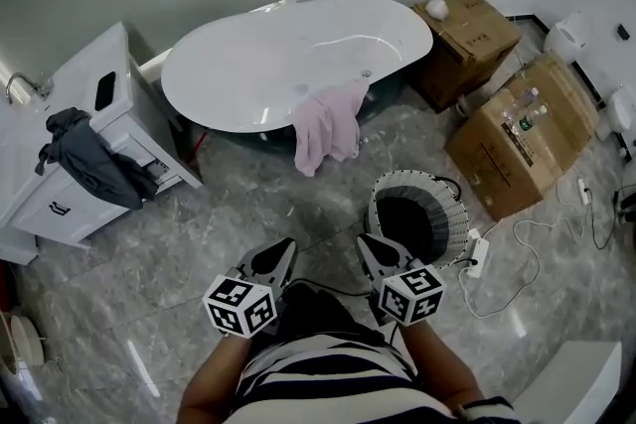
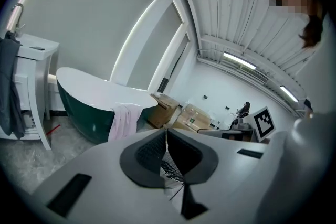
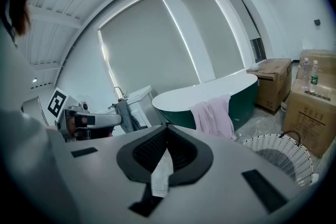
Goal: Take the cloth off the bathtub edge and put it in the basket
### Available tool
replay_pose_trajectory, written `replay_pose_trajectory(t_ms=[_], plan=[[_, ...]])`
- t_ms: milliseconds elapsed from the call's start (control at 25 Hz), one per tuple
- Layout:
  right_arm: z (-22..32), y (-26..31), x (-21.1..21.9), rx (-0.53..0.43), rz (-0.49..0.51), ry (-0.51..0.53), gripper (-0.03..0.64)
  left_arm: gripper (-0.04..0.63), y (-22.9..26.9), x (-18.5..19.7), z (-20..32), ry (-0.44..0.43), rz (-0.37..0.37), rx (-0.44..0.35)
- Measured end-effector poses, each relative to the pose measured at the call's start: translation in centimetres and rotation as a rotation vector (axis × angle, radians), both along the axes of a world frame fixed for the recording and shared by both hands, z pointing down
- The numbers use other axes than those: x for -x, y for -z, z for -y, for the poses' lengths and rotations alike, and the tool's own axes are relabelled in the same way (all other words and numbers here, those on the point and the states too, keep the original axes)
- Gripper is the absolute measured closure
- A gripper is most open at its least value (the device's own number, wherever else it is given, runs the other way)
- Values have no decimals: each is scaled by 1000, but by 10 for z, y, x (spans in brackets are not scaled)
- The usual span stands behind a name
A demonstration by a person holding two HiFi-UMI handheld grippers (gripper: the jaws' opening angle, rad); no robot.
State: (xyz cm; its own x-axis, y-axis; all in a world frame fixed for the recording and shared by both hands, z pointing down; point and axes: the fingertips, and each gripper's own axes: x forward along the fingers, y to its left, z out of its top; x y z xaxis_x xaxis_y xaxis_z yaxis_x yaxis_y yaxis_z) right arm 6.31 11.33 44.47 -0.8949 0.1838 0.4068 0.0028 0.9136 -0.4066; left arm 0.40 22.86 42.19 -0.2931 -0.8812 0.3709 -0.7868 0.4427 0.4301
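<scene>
A pale pink cloth [image 1: 328, 126] hangs over the near rim of the white, dark-green-sided bathtub [image 1: 268, 65]; the cloth [image 2: 125, 122] also shows in the left gripper view and the cloth [image 3: 214, 117] in the right gripper view. A white woven basket [image 1: 419, 213] with a dark inside stands on the floor to the right of and nearer than the cloth; the basket [image 3: 278, 155] appears low right in the right gripper view. My left gripper [image 1: 281, 256] and right gripper [image 1: 370, 249] are held close to my body, well short of the cloth. Both are shut with nothing between their jaws.
A white vanity [image 1: 94, 149] with a dark grey garment [image 1: 91, 164] draped over it stands at left. Two cardboard boxes [image 1: 522, 134] sit at right, bottles on the nearer one. A power strip [image 1: 475, 253] and white cables lie beside the basket. The floor is grey marble tile.
</scene>
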Motion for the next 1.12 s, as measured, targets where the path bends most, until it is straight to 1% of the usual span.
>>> replay_pose_trajectory(t_ms=[160,280,400,520,640,720,840,920,1000,1120], plan=[[7,-5,15,5,-17,-14,591,569,-3,21,16,-27,34,18],[14,-7,33,11,-8,-35,591,569,-13,47,27,-36,59,48],[25,-6,62,17,27,-61,591,569,-23,81,40,-55,70,74],[35,-5,96,63,55,-104,589,568,-31,115,51,-110,90,116],[41,-10,130,116,52,-134,589,568,-39,148,59,-170,67,128],[44,-15,151,120,40,-156,589,568,-46,169,60,-206,40,139],[49,-23,180,104,20,-190,590,568,-56,193,59,-261,24,167],[55,-27,198,81,20,-215,589,568,-64,206,61,-307,21,184],[63,-30,213,59,21,-246,589,568,-71,217,65,-353,3,200],[75,-38,224,37,6,-263,589,568,-78,226,75,-379,-6,210]])
